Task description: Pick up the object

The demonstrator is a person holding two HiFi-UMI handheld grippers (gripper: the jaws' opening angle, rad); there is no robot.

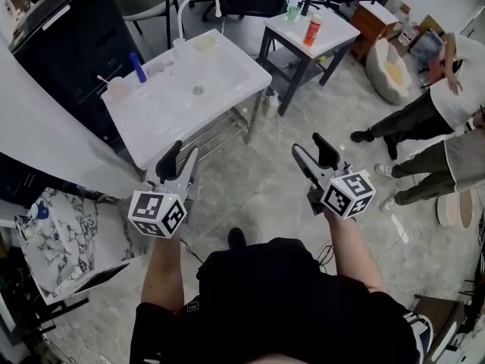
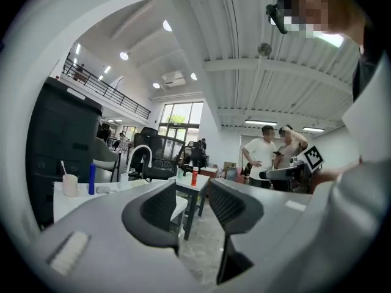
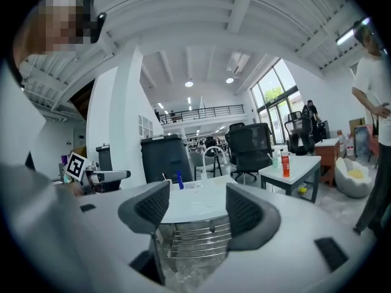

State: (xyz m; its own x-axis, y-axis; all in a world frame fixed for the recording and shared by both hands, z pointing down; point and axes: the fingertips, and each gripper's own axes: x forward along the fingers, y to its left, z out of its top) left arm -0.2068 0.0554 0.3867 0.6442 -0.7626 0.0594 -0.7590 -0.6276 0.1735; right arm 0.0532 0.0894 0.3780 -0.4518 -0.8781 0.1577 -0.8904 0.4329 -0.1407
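A white sink table (image 1: 227, 78) stands ahead of me on the stone floor. On it are a blue upright stick-like item (image 1: 138, 67), a pale cup (image 1: 117, 87) and a yellowish pad (image 1: 204, 42) near the faucet (image 1: 198, 2). My left gripper (image 1: 182, 160) hovers over the floor by the sink table's near corner, open, with nothing between its fingers. My right gripper (image 1: 311, 149) is held level with it to the right, also open and empty. The left gripper view shows its own jaws (image 2: 192, 203) apart, and so does the right gripper view (image 3: 197, 207).
A small white table (image 1: 333, 32) behind the sink table carries a red bottle (image 1: 312, 30) and a green one (image 1: 292, 11). A dark cabinet (image 1: 61, 36) stands at the left. Two people (image 1: 447, 105) stand at the right. A marble-patterned board (image 1: 61, 241) lies lower left.
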